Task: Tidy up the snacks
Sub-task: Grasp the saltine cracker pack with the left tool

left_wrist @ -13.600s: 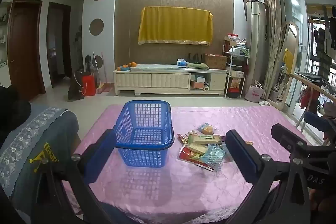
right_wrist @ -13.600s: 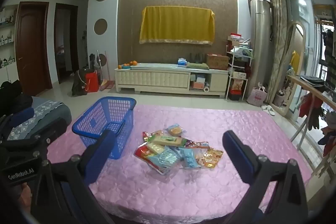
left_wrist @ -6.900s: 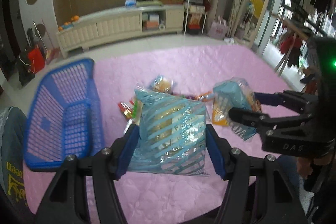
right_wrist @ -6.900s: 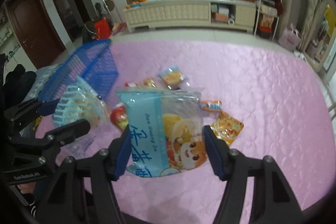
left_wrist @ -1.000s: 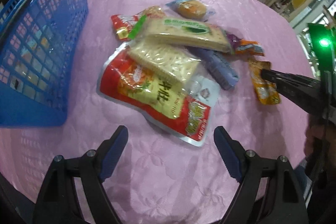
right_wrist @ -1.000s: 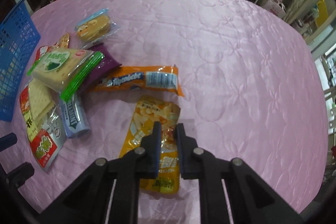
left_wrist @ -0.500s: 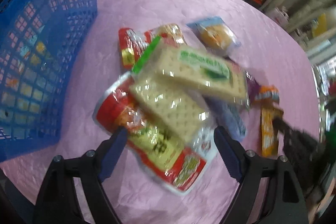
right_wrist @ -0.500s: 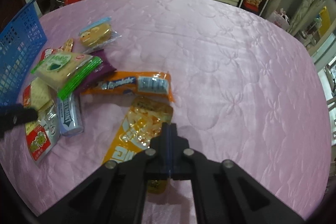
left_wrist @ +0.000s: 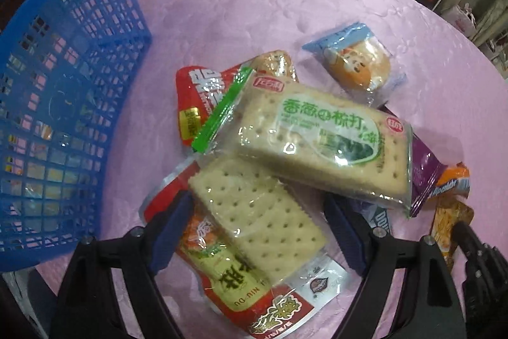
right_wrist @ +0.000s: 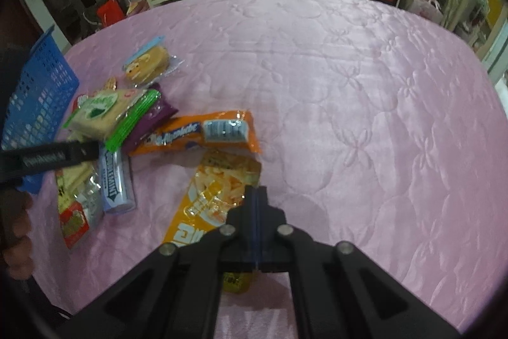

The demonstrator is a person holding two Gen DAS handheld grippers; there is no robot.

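Observation:
My left gripper (left_wrist: 257, 212) points down over the snack pile. Its jaws are closing, with the red cracker pouch (left_wrist: 254, 285) between the blue pads, which stand at the pouch's sides without clearly pressing. A green-edged cracker pack (left_wrist: 324, 138) lies across the pouch's far end. The blue basket (left_wrist: 63, 84) stands just left and holds some packets. My right gripper (right_wrist: 255, 193) is shut on the edge of the yellow snack packet (right_wrist: 209, 196), low over the pink tablecloth (right_wrist: 349, 84).
A bun packet (left_wrist: 355, 62), a purple pack (left_wrist: 422, 170), an orange bar (right_wrist: 197, 132) and a blue-grey pack (right_wrist: 114, 183) lie around the pile. A hand shows at the right wrist view's left edge. A cabinet stands beyond the table.
The left gripper came down and forward over the pile, and its jaws narrowed around the red pouch. The right jaws went from a small gap to shut on the yellow packet.

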